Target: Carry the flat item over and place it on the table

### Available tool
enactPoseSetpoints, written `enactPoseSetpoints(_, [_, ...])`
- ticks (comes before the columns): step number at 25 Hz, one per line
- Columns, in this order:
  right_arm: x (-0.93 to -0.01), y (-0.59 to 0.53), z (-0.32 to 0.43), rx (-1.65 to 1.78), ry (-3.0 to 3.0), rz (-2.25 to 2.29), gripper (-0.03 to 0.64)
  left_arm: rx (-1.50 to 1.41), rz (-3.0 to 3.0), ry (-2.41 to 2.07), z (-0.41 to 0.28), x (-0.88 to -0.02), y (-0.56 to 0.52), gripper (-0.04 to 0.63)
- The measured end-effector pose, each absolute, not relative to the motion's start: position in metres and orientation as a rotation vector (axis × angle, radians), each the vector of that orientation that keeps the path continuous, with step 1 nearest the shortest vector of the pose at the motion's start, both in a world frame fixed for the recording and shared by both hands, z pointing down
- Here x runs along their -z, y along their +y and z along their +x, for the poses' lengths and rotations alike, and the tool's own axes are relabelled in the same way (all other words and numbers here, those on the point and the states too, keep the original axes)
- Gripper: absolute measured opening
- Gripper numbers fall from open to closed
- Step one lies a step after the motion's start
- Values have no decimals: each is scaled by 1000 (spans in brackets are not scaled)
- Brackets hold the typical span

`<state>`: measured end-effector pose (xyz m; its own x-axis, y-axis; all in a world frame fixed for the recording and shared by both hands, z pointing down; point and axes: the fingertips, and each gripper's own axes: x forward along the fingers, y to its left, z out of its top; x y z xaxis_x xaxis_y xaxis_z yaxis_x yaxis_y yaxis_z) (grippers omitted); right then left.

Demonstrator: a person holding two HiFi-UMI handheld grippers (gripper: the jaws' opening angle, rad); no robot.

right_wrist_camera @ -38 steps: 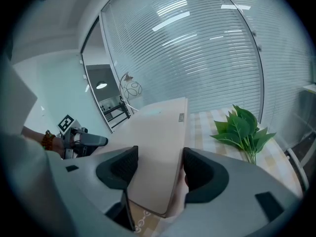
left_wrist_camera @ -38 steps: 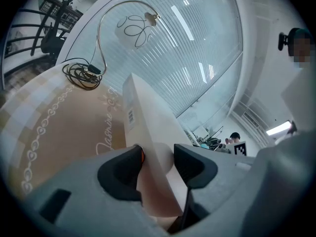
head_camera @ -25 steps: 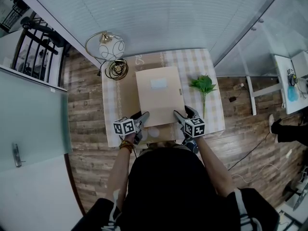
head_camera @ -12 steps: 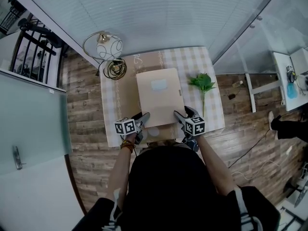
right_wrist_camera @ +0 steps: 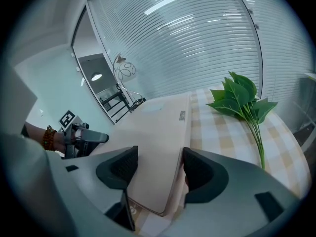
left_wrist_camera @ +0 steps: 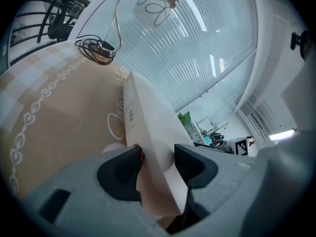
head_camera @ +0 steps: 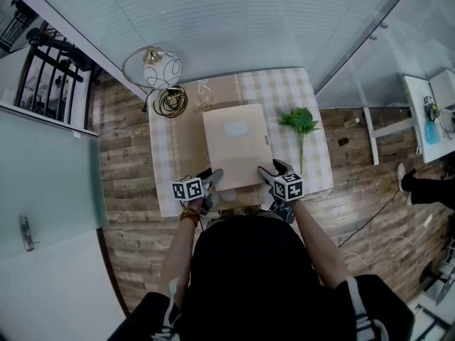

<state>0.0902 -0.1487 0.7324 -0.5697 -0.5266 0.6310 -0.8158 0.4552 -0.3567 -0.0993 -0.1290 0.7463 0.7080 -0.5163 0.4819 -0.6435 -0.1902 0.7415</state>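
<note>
The flat item is a tan cardboard box [head_camera: 236, 148] with a pale label on top, held level just over the checked tablecloth [head_camera: 165, 165]. My left gripper [head_camera: 212, 177] is shut on its near left corner. In the left gripper view the box [left_wrist_camera: 148, 117] runs edge-on between both pads of that gripper [left_wrist_camera: 158, 157]. My right gripper [head_camera: 269, 170] is shut on the near right corner. From the right gripper [right_wrist_camera: 159, 164], the box [right_wrist_camera: 158, 132] stretches away between the jaws, its side edge against the right jaw. Whether the box touches the cloth I cannot tell.
A green leafy sprig [head_camera: 300, 126] [right_wrist_camera: 242, 100] lies on the table right of the box. A lamp with a round white shade [head_camera: 162, 69] [left_wrist_camera: 155, 4] and a coiled cable [head_camera: 172, 101] sit at the back left corner. A slatted glass wall [head_camera: 242, 27] stands behind the table.
The box and both grippers have shifted slightly toward me and a little lower over the table. Both grips are unchanged.
</note>
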Motion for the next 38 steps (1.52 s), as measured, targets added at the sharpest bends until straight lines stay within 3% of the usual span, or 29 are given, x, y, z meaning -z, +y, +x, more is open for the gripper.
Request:
enactPoseSetpoints(28, [-751,-144,91,-871,-2229,1108,275,-217,1816,-940,-100,-768,-123,231])
enactPoseSetpoints(38, [-748,-144,91,-908,-2264,1105,275,-157,1859,-942,-97,-757,-123,284])
